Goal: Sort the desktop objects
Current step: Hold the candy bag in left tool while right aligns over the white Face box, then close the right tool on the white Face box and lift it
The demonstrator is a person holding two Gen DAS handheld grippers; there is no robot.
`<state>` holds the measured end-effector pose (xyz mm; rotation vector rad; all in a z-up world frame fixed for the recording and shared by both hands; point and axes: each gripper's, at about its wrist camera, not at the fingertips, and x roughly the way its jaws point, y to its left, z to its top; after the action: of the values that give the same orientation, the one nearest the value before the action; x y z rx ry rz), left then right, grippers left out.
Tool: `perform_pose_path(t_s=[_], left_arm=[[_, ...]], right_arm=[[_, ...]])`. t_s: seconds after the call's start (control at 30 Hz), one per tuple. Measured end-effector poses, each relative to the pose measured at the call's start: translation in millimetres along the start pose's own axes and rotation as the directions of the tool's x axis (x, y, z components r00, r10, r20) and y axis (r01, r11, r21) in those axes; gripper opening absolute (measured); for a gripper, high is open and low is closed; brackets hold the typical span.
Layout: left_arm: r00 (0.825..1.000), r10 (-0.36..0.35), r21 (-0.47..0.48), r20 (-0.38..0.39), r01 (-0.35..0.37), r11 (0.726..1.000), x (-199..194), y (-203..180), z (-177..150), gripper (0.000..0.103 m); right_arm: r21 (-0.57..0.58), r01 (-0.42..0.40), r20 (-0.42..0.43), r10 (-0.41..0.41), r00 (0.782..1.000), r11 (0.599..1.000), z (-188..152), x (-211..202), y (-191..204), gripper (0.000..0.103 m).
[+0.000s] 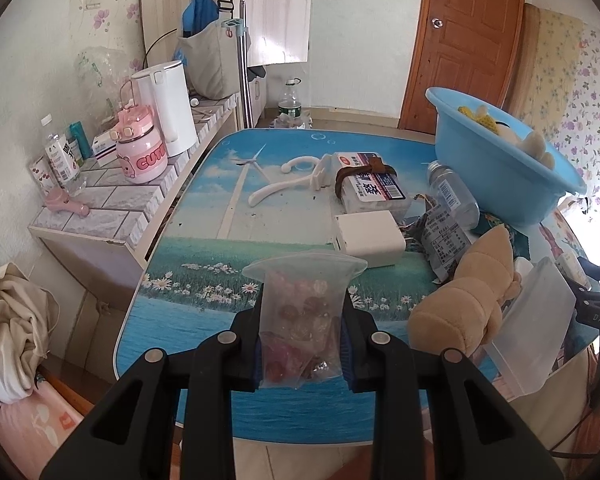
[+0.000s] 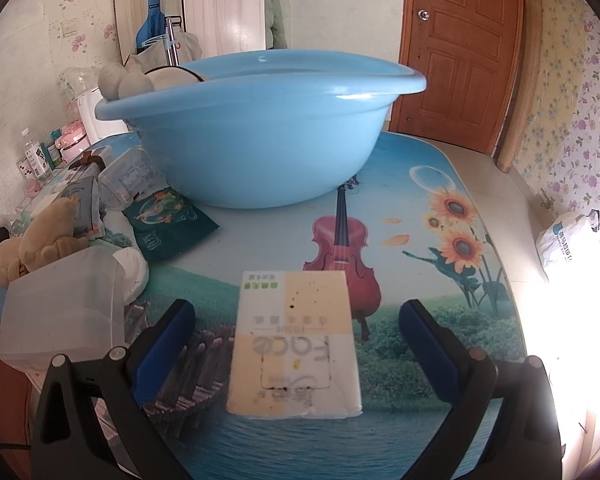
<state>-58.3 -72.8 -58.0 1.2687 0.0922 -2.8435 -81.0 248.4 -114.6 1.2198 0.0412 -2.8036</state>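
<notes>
Fingers: left fingers (image 1: 302, 344) pinch snack bag (image 1: 302, 316); right fingers (image 2: 296, 344) spread around tissue pack (image 2: 296, 344).
Blue basin (image 2: 260, 152) at twelve o'clock holds few items; bench (image 2: 420, 320) clutter mostly unsorted.

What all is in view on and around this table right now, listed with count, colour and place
basin: one, light blue, far side of the table, soft toys inside
tissue pack: one, white and pale yellow, flat on the table between the right fingers, untouched
clear bag: one, transparent with reddish pieces, pinched in the left fingers
white box: one, mid table
plush toy: one, tan, beside a frosted container
frosted container: one, translucent, table's near edge
green packet: one, dark green, in front of the basin
kettle: one, white, side shelf
pink bottle: one, side shelf
door: one, brown, back wall
left gripper: black, shut on the bag
right gripper: black, blue pads, open
</notes>
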Motion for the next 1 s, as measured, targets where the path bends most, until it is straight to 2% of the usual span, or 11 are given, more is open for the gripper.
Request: perform_pose_path(t_s=[0.23,0.4,0.53,0.7,1.0], left_arm=[[1.000,-0.004,-0.023,0.016,0.004,1.000,-8,2,8,0.027],[0.999,-0.005,0.002,0.048,0.005,1.000,-22,-7,23,0.027],[0.997,-0.040,-0.001,0.070,0.040,0.999,-33,-16,33,0.027],[0.996,-0.050,0.037,0.078,0.048,0.998,-40,-32,40,0.027],[0.996,-0.070,0.033,0.060,0.068,0.997,-41,-40,35,0.027]], right_arm=[[0.000,-0.001,0.000,0.001,1.000,1.000,0,0,0,0.103],[0.001,0.002,0.001,-0.002,1.000,1.000,1,1,-1,0.103],[-0.002,0.000,-0.001,0.000,1.000,1.000,1,1,-1,0.103],[0.002,0.002,0.000,-0.002,1.000,1.000,1,2,-1,0.103],[0.004,0.003,0.001,-0.003,1.000,1.000,3,4,1,0.103]])
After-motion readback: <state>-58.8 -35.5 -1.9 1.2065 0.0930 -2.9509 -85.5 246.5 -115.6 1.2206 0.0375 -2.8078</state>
